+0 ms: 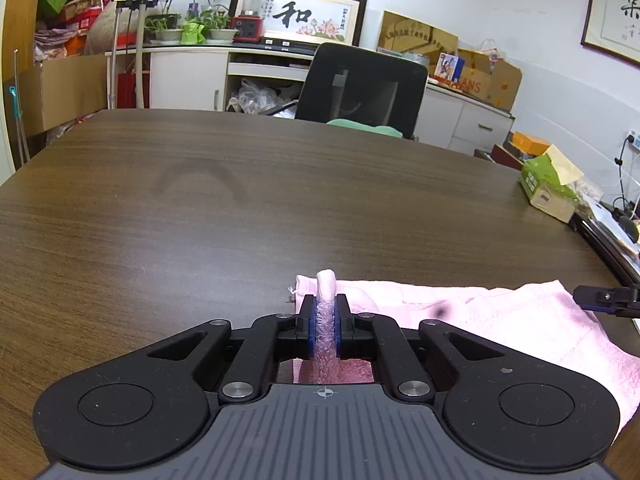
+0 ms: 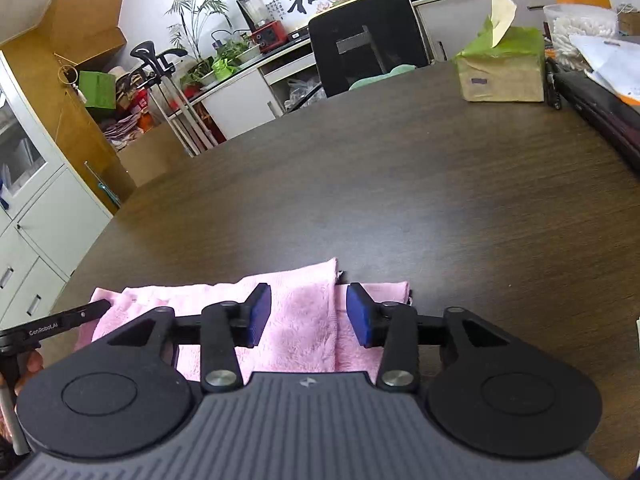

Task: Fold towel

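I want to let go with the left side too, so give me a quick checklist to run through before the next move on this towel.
1. Left gripper clamped on a ridge of the pink towel: ok.
2. Right gripper open, pads off the cloth: ok.
3. Towel lying on the table: ok.
4. Folded edges lined up: not ok, layers offset on the right wrist view.
5. Tissue box well away from the towel: ok.
6. Near towel edge: cannot tell, hidden.

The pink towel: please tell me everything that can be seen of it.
The pink towel is fluffy terry cloth, lying folded in layers on the dark wooden table, near its front edge. A small dark spot marks its top. The left claw is shut on a raised pinch of cloth; the right claw stands open above it, pads not pressing.
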### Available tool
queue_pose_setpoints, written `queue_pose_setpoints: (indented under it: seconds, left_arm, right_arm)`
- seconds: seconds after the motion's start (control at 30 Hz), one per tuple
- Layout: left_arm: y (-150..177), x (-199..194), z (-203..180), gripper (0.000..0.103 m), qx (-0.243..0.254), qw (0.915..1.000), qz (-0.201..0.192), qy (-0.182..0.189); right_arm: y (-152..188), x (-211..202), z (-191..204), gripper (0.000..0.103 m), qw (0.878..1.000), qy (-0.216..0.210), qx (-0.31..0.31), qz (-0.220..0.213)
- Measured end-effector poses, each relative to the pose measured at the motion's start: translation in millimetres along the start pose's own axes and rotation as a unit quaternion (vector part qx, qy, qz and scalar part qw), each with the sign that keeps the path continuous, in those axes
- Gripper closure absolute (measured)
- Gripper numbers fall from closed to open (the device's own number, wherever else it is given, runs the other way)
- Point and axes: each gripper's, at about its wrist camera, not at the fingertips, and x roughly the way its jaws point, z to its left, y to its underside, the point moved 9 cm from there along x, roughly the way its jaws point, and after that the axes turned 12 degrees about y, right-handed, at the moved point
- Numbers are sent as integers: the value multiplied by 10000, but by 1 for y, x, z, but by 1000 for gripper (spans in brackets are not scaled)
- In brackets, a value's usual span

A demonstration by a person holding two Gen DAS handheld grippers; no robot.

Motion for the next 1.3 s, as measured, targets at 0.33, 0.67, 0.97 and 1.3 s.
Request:
queue_pose_setpoints:
  seconds: [0.33, 0.67, 0.97, 1.3]
  left_arm:
    - [-1, -2, 2, 94, -140, 9999, -29, 1]
    - [-14, 0, 0, 93, -300, 9993, -194, 50]
    - [-14, 23, -3, 90, -93, 9997, -6, -217]
    - [-27, 7, 19, 57, -82, 9964, -422, -735]
  right_arm:
    - [0, -13, 0, 99, 9996, -2, -227, -150]
    - [-18, -55, -19, 99, 9974, -197, 236, -657]
    - [0, -13, -29, 99, 9990, 348, 49, -258]
    - [8, -15, -31, 99, 9988, 442, 106, -204]
